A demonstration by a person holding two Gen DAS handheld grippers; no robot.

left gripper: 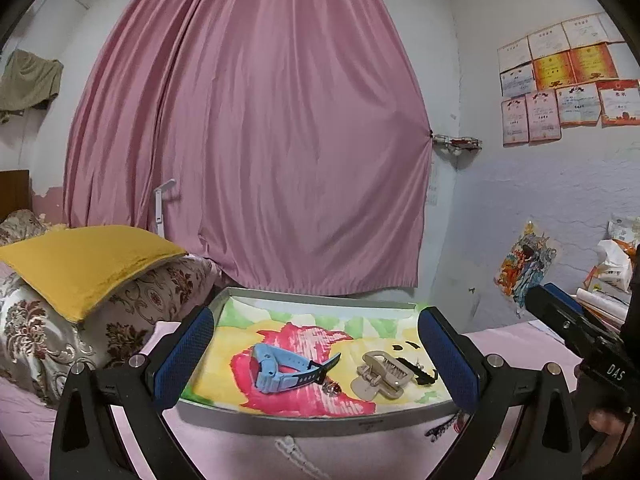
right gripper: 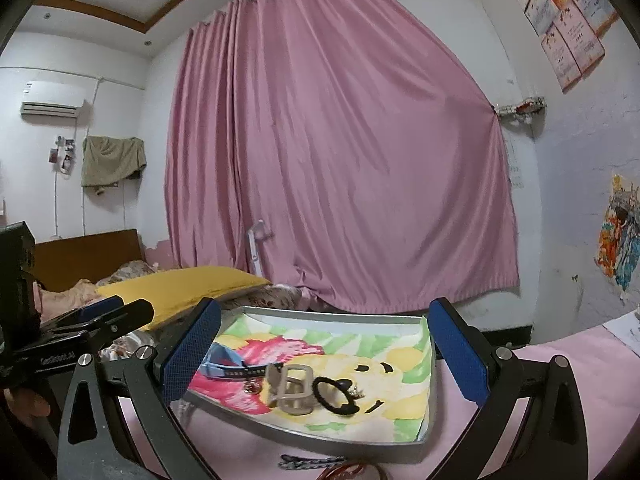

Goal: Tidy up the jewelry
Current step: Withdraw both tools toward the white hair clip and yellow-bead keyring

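A grey tray [left gripper: 312, 424] lined with a colourful cartoon towel sits on the pink bed. In it lie a blue watch [left gripper: 280, 368], a beige hair claw [left gripper: 382, 374], a small ring [left gripper: 332, 389] and a black hair tie [right gripper: 334, 394]. The watch [right gripper: 224, 364], claw [right gripper: 292, 390] and tray [right gripper: 340, 442] also show in the right wrist view. My left gripper [left gripper: 316, 356] is open and empty, its blue pads either side of the tray. My right gripper [right gripper: 320, 354] is open and empty, also in front of the tray. A braided cord [right gripper: 312, 462] and a red bracelet [right gripper: 348, 472] lie on the bed before the tray.
A yellow cushion [left gripper: 84, 264] on patterned pillows lies left of the tray. A pink curtain [left gripper: 256, 140] hangs behind. Papers and bags [left gripper: 612, 264] are stacked at the right. A white braided cord [left gripper: 296, 456] lies on the sheet near the tray's front.
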